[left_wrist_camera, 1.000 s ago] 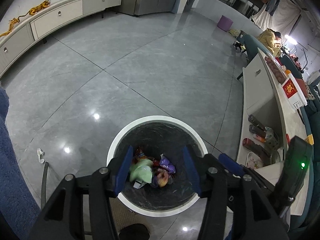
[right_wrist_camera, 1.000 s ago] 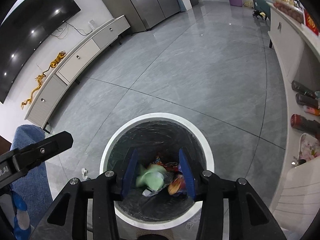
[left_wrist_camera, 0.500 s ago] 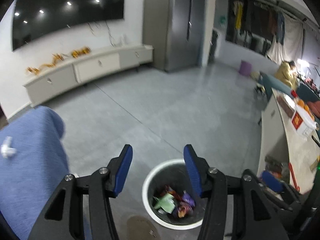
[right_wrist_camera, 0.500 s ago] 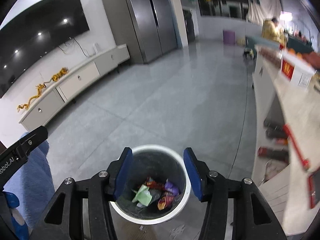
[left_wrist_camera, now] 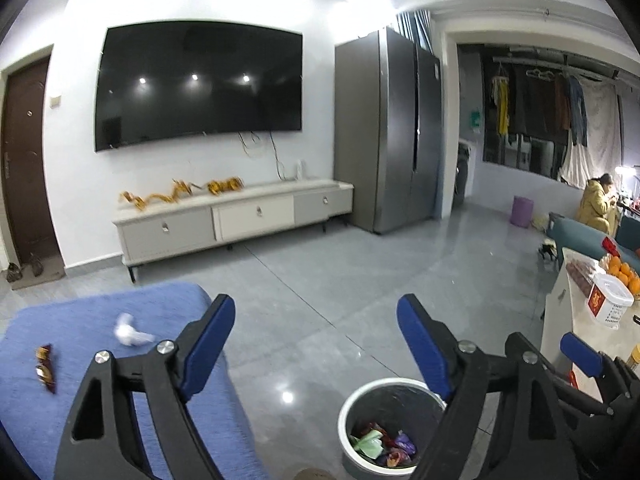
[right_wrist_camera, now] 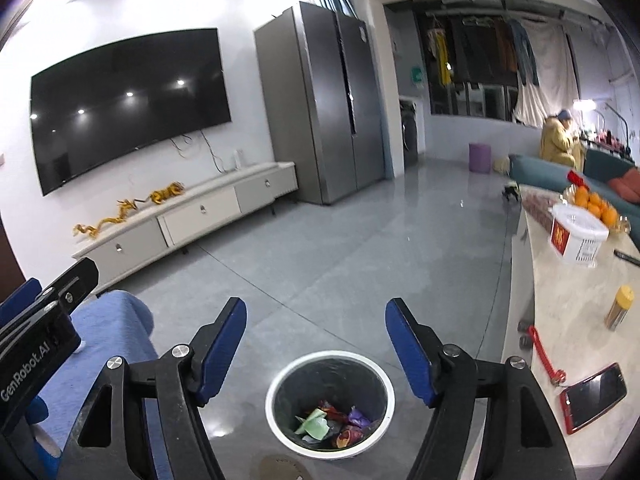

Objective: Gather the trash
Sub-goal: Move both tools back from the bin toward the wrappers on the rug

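A: Trash sits in the white bin (right_wrist_camera: 330, 400) on the grey floor (right_wrist_camera: 360, 260). I see a green wrapper (right_wrist_camera: 314, 426), a purple one (right_wrist_camera: 358, 416) and a red one in there.

B: Is more trash around?

A: Yes. A crumpled white paper (left_wrist_camera: 130, 330) and a dark red candy wrapper (left_wrist_camera: 45, 368) lie on the blue cushion (left_wrist_camera: 80, 344), well apart from the bin.

B: What about the 2 tools?

A: The left gripper (left_wrist_camera: 316, 344) has its blue pads spread apart and they are opening. Nothing is between them. The right gripper (right_wrist_camera: 316, 344) is the same: pads apart, opening, empty. Both are up above the bin.

B: Any words to read?

A: The side of the left gripper, seen from the right camera, says "GenRobot.AI". A white basket (right_wrist_camera: 578, 236) on the counter (right_wrist_camera: 568, 320) has a red tag with a gold sign, too small to read.

B: What else is on the counter?

A: Oranges (right_wrist_camera: 596, 204), a yellow-capped jar (right_wrist_camera: 619, 307) and a red phone (right_wrist_camera: 592, 396). A big black TV (right_wrist_camera: 128, 104) hangs on the wall.
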Action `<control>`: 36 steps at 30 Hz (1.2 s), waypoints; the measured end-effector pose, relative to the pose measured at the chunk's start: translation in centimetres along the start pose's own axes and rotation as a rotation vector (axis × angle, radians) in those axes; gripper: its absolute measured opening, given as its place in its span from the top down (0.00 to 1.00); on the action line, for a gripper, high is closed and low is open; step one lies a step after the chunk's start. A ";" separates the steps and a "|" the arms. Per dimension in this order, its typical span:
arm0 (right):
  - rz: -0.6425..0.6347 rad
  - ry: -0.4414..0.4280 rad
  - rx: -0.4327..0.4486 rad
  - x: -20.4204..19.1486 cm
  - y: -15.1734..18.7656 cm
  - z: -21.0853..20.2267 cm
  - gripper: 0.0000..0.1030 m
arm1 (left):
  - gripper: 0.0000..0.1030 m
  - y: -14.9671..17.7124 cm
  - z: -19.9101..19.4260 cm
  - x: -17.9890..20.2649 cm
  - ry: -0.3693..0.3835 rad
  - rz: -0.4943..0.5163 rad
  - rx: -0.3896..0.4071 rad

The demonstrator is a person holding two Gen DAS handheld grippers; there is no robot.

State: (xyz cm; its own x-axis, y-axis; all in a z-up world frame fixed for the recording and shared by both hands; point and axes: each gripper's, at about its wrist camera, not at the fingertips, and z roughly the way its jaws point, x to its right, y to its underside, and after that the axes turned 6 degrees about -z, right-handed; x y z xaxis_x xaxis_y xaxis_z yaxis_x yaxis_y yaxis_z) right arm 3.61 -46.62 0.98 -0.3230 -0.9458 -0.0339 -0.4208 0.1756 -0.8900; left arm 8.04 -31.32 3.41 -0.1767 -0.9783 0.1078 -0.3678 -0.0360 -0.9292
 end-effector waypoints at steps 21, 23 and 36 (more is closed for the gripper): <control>-0.132 -0.078 0.257 -7.4 -2.5 -13.0 0.25 | 0.19 -3.0 -13.7 -10.9 -0.127 -0.150 0.202; -0.148 -0.094 0.268 -8.3 -2.4 -13.4 0.24 | 0.19 -3.0 -14.1 -12.0 -0.149 -0.163 0.210; -0.250 -0.188 0.210 -14.3 -1.2 -9.0 0.24 | 0.19 -1.2 -9.8 -18.5 -0.261 -0.214 0.136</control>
State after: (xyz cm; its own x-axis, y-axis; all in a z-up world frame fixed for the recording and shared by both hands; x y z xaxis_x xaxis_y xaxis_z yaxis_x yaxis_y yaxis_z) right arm 1.11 -30.84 6.60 -0.0624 -0.9894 0.1310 -0.2778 -0.1088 -0.9545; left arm 2.84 -11.19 5.97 0.1369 -0.9641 0.2276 -0.2433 -0.2555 -0.9357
